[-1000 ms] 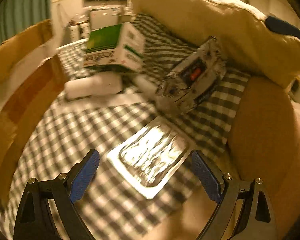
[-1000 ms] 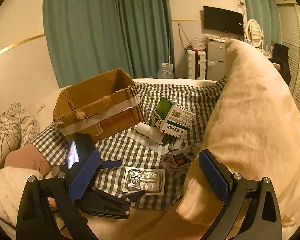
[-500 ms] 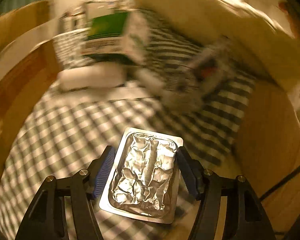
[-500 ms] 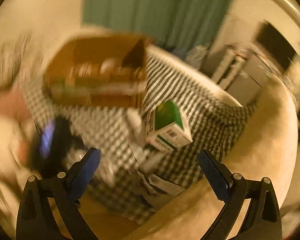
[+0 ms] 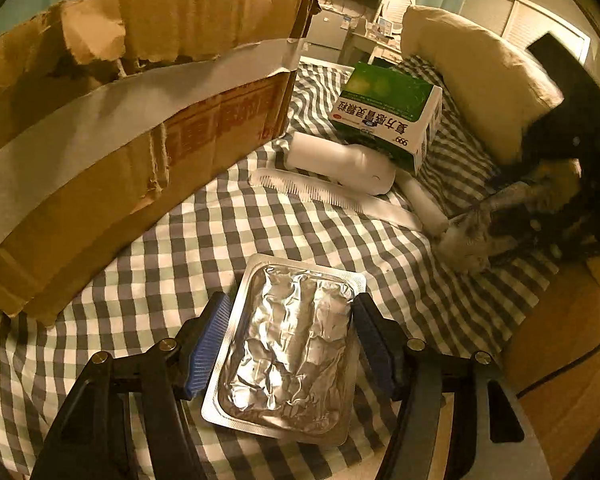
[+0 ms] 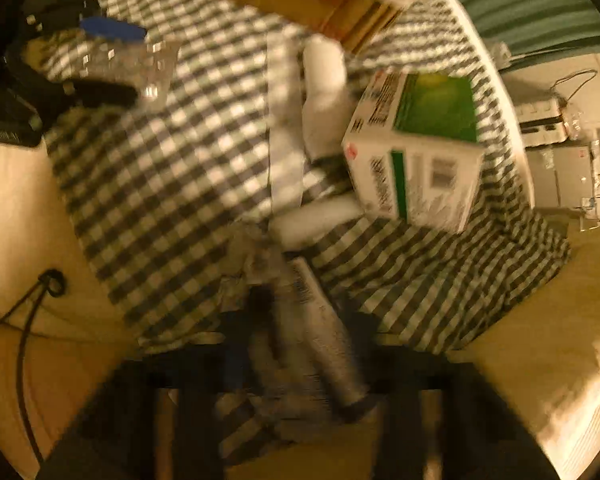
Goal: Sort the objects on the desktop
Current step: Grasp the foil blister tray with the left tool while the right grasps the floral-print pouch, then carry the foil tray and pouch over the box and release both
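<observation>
In the left wrist view, a torn cardboard box (image 5: 120, 120) is seen up and to the left of the left gripper (image 5: 290, 332), on a checked cloth (image 5: 220, 232). A foil blister pack (image 5: 288, 348) is clamped between the left gripper's blue pads (image 5: 210, 340), which are pressed on its long edges at a middling width. Ahead of the gripper, a white comb (image 5: 332, 194) is laid across the cloth, with a white bottle (image 5: 340, 162) just behind it and a green-and-white carton (image 5: 388, 116) propped on the bottle. To the right of these a cream pillow (image 5: 480, 80) is seen.

The right wrist view is badly blurred. The right gripper (image 6: 300, 344) is pointed steeply down, and its jaws have just been closing to a narrow gap. A crumpled patterned packet (image 6: 312, 320) is seen between them, but whether the pads are pressed on it cannot be told. The carton (image 6: 420, 152) is ahead and to the right of this gripper, the bottle (image 6: 324, 92) ahead, and the left gripper with the pack (image 6: 140, 64) far up to the left.
</observation>
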A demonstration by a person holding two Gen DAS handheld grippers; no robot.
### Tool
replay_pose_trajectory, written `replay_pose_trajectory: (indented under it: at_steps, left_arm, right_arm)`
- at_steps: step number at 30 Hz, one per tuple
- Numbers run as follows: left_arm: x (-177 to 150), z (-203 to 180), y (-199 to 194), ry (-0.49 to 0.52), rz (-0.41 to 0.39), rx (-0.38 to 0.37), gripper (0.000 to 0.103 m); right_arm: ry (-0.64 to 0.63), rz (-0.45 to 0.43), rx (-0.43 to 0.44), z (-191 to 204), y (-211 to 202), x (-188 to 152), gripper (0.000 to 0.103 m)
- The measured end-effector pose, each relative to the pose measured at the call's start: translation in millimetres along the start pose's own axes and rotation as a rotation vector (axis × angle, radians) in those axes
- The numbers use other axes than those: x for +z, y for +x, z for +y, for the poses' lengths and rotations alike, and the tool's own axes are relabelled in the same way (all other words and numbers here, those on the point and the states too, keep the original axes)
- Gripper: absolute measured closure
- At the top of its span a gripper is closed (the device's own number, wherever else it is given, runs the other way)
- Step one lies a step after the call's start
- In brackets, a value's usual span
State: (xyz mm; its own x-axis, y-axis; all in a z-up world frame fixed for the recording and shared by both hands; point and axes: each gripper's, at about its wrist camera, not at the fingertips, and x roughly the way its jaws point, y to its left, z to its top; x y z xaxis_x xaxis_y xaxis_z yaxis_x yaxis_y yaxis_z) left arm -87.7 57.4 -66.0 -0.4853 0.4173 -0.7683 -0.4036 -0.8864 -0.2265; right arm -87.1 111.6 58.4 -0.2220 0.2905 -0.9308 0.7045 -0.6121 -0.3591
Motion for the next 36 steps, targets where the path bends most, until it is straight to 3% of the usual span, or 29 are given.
replay_pose_trajectory:
  at_steps: [5, 17, 27, 36]
  left_arm:
    - [1.8, -2.6, -0.1, 0.004, -0.008, 0.010, 0.038]
    - [-4.1, -5.3, -40.7, -0.008, -0.078, 0.039, 0.038]
    - [14.9, -17.8, -119.5, -0.005, -0.251, 0.074, 0.038]
    - [65.7, -8.0, -197.2, -0.023, -0.422, 0.146, 0.038]
  right_arm:
    - [0.004, -0.042, -0.030, 2.8, -5.2, -5.7, 0.096]
    - [0.057, -0.190, -0.075, 27.8, -58.8, -0.5, 0.096]
    - [0.084, -0.364, -0.121, 54.7, -147.7, 2.0, 0.096]
    - [0.256, -0.619, -0.087, 42.7, -199.8, 20.6, 0.096]
